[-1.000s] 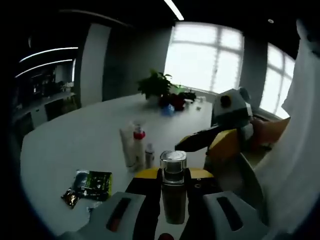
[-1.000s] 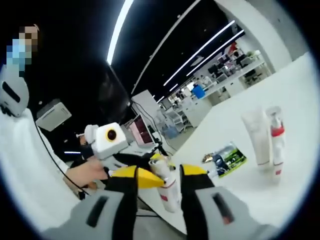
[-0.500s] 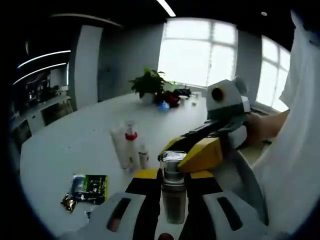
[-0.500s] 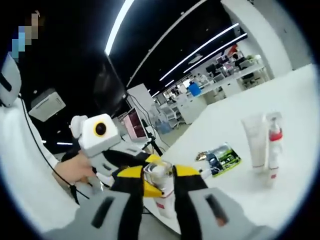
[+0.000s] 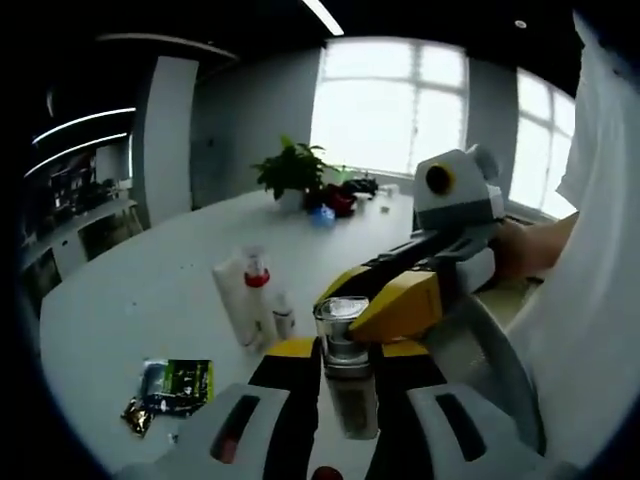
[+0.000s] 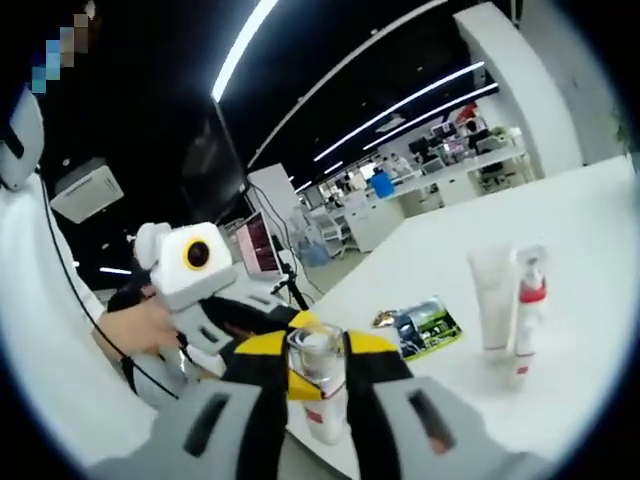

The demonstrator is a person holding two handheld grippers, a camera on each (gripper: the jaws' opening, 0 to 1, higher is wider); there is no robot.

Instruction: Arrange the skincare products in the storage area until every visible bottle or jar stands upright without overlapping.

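Aloft between two grippers, a clear-capped bottle (image 5: 347, 375) was held above the white table (image 5: 150, 280).

Both the left gripper (image 5: 340, 440) and the right gripper (image 6: 312, 425) were closed narrowly on it, one at the neck, one lower down, near a tube (image 6: 490, 295), a red-collared pump bottle (image 6: 524, 315) and a smaller bottle (image 5: 284, 316) standing upright; a sachet (image 6: 420, 328) lay flat. It looked rigid, light and likely slick, best gripped mid-body below the cap.

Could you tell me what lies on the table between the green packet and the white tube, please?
In the right gripper view, only bare table lies between the green packet and the white tube.
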